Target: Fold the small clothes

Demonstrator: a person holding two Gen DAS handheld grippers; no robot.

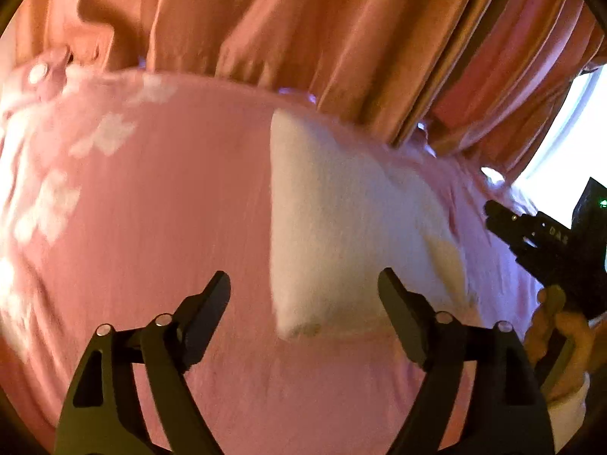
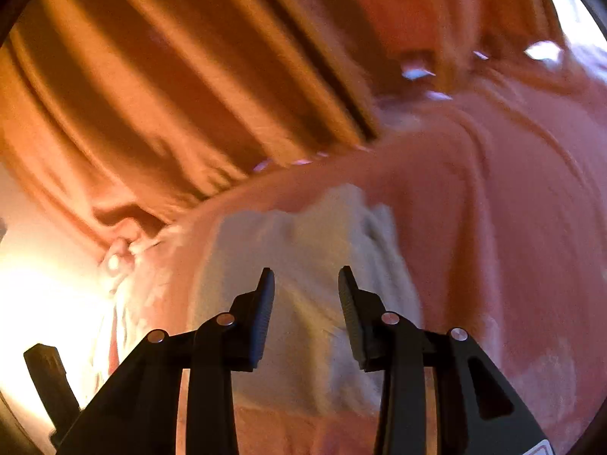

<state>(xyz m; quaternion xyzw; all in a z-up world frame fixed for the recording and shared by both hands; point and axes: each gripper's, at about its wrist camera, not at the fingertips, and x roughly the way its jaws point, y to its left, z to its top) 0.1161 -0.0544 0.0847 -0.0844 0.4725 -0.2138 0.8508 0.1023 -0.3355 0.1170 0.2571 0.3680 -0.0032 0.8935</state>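
White folded cloth (image 1: pixel 341 220) lies on pink bedsheet (image 1: pixel 170 208), orange curtain (image 1: pixel 303 30) behind. Left gripper (image 1: pixel 303 295) jaws wide apart, holding nothing; right gripper (image 2: pixel 306 295) jaws parted, empty, above cloth

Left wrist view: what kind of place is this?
Probably a bedroom: pink sheet spread over a soft surface like a bed, long orange curtains right behind, a bright window at the edge.

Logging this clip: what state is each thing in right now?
left gripper: open, empty, above the sheet.
right gripper: open, empty, over the white cloth.
white cloth: lying on the pink sheet, not held; how far folded unclear.
pink sheet: spread out, lightly wrinkled.
curtain: drawn, pleated.
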